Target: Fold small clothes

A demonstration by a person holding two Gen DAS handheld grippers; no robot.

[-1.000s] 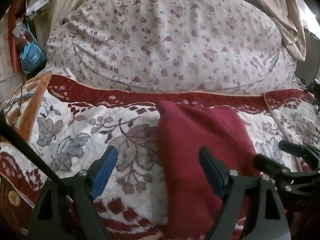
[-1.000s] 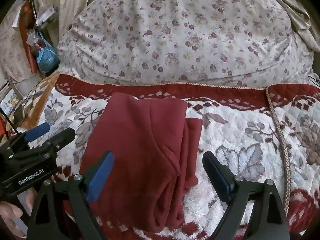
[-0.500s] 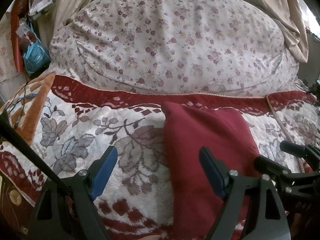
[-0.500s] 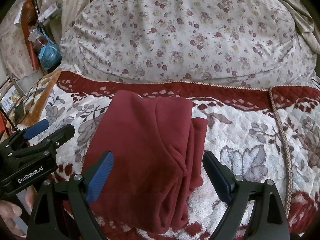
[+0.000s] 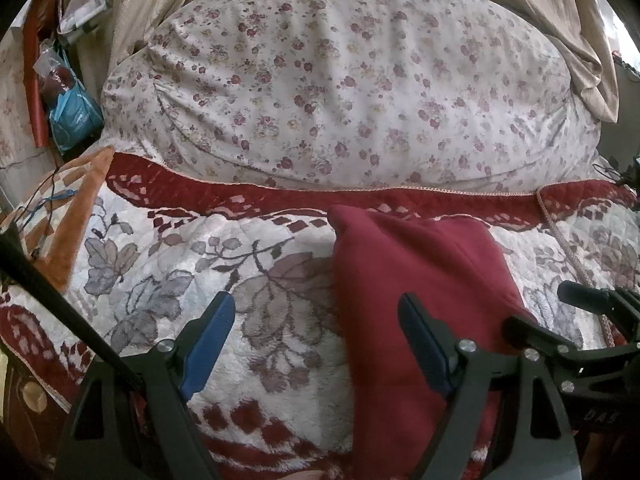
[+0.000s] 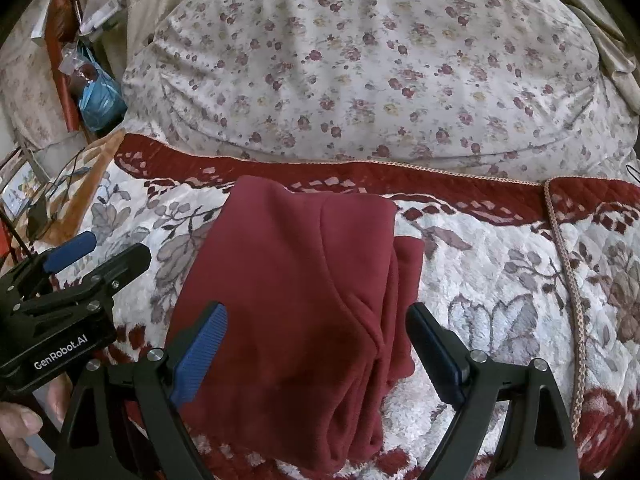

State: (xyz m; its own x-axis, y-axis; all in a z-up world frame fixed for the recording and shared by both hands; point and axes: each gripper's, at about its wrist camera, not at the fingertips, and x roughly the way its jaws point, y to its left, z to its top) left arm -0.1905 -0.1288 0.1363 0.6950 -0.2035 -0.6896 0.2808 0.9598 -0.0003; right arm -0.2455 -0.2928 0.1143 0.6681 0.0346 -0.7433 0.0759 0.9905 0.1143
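On the quilted bedspread, in front of the large floral pillow: one dark red garment, fleece-like, folded into a narrow stack.

Position: flat on the bedspread, its far edge just short of the red border band, its near end between and below the fingers of the right gripper. In the left wrist view the same garment lies to the right of centre, partly behind the right-hand finger of the left gripper.

Orientation: long axis runs from the near edge of the bed toward the pillow, slightly slanted. The smooth folded face is uppermost; layered edges show along its right side, with a diagonal seam crossing the lower half.

Left gripper: fingers spread wide, holding nothing, hovering over bare bedspread just left of the garment.

Right gripper: fingers spread wide, holding nothing, straddling the garment's near end without visible contact.

Judgement: both claws appear released because the lengthwise folds look complete; the right one seems placed to take the near end, perhaps for a crosswise fold toward the pillow.

Also present: blue bag at far left, beige curtain at upper right.
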